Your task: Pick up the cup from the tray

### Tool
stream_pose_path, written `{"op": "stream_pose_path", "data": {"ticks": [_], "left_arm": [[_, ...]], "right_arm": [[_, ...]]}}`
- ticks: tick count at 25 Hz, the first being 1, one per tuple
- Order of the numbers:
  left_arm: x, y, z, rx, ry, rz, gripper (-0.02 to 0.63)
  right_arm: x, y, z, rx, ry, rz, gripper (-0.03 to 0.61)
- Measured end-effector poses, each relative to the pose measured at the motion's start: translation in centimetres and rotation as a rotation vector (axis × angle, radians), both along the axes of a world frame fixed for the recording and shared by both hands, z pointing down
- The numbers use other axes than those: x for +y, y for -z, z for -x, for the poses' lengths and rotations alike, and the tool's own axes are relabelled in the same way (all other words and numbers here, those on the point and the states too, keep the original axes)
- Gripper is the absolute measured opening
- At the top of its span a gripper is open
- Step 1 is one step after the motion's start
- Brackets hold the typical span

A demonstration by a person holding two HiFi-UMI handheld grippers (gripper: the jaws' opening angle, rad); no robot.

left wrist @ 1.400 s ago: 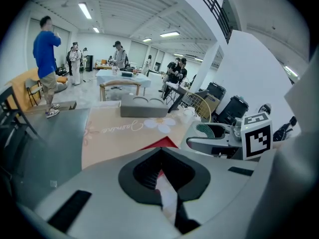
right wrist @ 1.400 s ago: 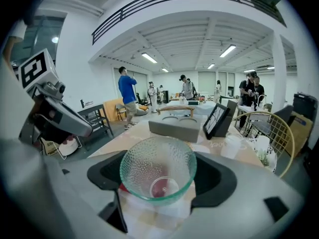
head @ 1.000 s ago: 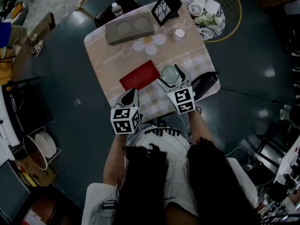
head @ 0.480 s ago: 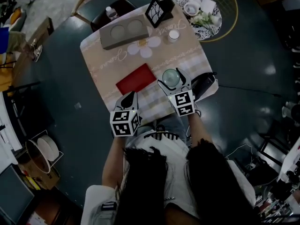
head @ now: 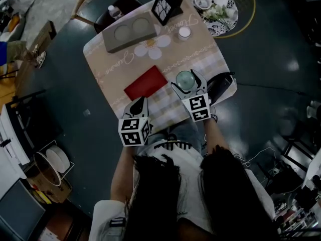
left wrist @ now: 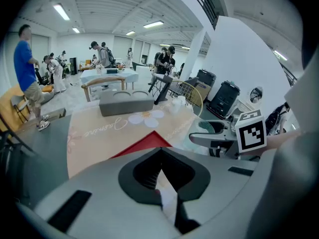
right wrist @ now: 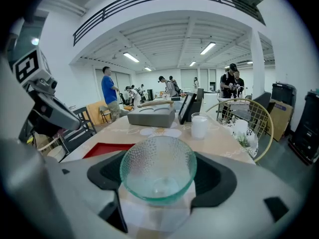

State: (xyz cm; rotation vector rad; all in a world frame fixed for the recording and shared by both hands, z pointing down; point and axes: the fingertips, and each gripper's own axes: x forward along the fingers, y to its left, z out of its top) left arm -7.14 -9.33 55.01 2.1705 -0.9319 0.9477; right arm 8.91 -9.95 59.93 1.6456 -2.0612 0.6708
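The right tongs [head: 186, 82] are clenched on a pale green, pebble-textured glass cup [right wrist: 158, 169]. Their dark pads press its left and right walls, and its open mouth faces up. From the head view the cup sits right of centre in the frame, over the checked lower right corner of the worktop [head: 108, 59]. Whether its base rests on the cloth cannot be told. The marker cube of these tongs lies just below it in the frame.

The left tongs [head: 138, 104] are closed on themselves, and the left gripper view shows only a thin slit between the jaws with nothing in it. They hang over the lower edge of the worktop, left of centre in the frame and apart from the right tongs.

Just above the left tongs and left of the cup lies a flat red rectangular mat [head: 146, 83], set at an angle. Higher in the frame are white flower-shaped patches [head: 156, 45] on the beige cloth. Above them stands a grey rectangular tray with two round hollows [head: 127, 31], well apart from the cup. To the tray's right are a small white cylindrical pot [head: 184, 32] and a black lattice-sided stand [head: 167, 5]. A round wire-framed chair [head: 249, 14] fills the upper right of the frame.
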Motion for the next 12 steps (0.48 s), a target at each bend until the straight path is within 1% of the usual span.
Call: {"op": "stream_pose_path", "data": {"ticks": [5, 9, 12], "left_arm": [[0.0, -0.23, -0.39, 0.0, -0.011, 0.008, 0.008], [-0.07, -0.98, 0.04, -0.049, -0.005, 0.009, 0.008], [0.09, -0.94, 0.06, -0.046, -0.013, 0.011, 0.008]], "right_arm": [[0.14, -0.43, -0.34, 0.0, -0.017, 0.0, 0.403], [0.17, -0.82, -0.24, 0.023, -0.011, -0.004, 0.403], [0.34, -1.14, -0.31, 0.018, -0.022, -0.003, 0.403]]}}
